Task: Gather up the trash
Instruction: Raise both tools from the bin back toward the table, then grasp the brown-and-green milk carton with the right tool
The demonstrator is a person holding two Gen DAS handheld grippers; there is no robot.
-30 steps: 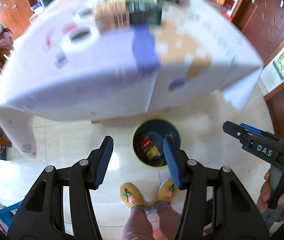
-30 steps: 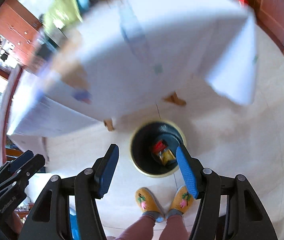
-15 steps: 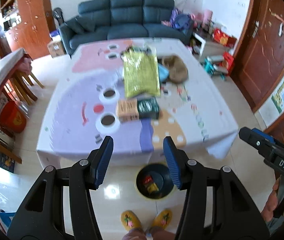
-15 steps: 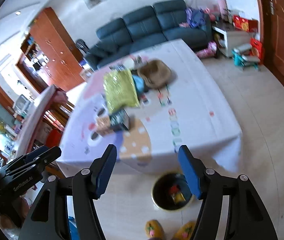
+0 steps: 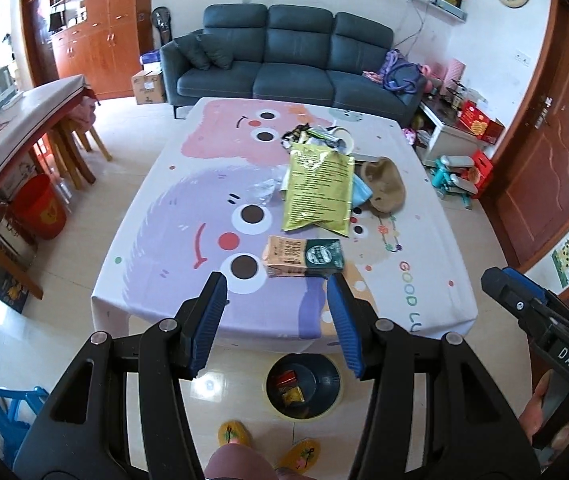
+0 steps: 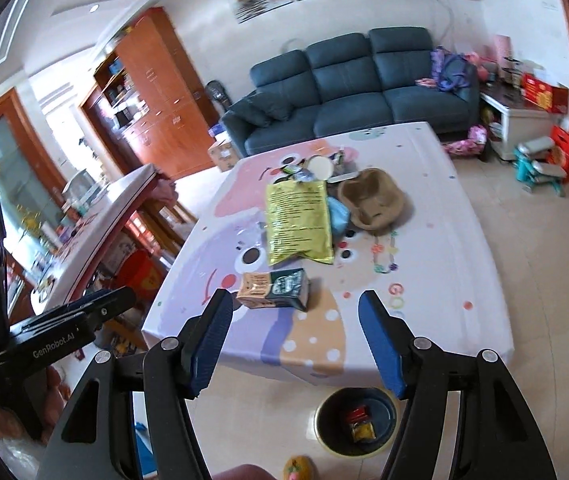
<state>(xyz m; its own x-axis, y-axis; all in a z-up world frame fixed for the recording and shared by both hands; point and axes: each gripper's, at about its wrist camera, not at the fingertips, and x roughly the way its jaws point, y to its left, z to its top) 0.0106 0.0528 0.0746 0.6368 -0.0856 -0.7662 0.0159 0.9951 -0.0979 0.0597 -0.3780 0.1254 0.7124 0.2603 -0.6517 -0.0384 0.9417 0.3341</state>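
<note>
Trash lies on a table (image 5: 156, 216) (image 6: 444, 264) with a cartoon cloth: an orange-and-green carton (image 5: 303, 257) (image 6: 272, 289) nearest me, a yellow foil bag (image 5: 318, 192) (image 6: 298, 222) behind it, a brown moulded pulp tray (image 5: 382, 185) (image 6: 372, 200), crumpled clear plastic (image 5: 262, 192) and several wrappers (image 5: 316, 136) farther back. A dark bin (image 5: 303, 385) (image 6: 358, 420) on the floor before the table holds a red and a yellow wrapper. My left gripper (image 5: 278, 324) and right gripper (image 6: 296, 344) both hang open and empty, short of the table's near edge, above the floor.
A person's slippered feet (image 5: 236, 434) stand just before the bin. A blue sofa (image 5: 284, 64) sits behind the table. A long side table (image 5: 16, 120) with stools and a red bucket (image 5: 40, 212) stands at left. Toys and boxes (image 5: 456, 172) clutter the right; a wooden door (image 5: 556, 152) is beyond.
Both grippers have swung up from pointing down at the bin to looking across the table. The bin now sits low in view. Both stay open and empty.
</note>
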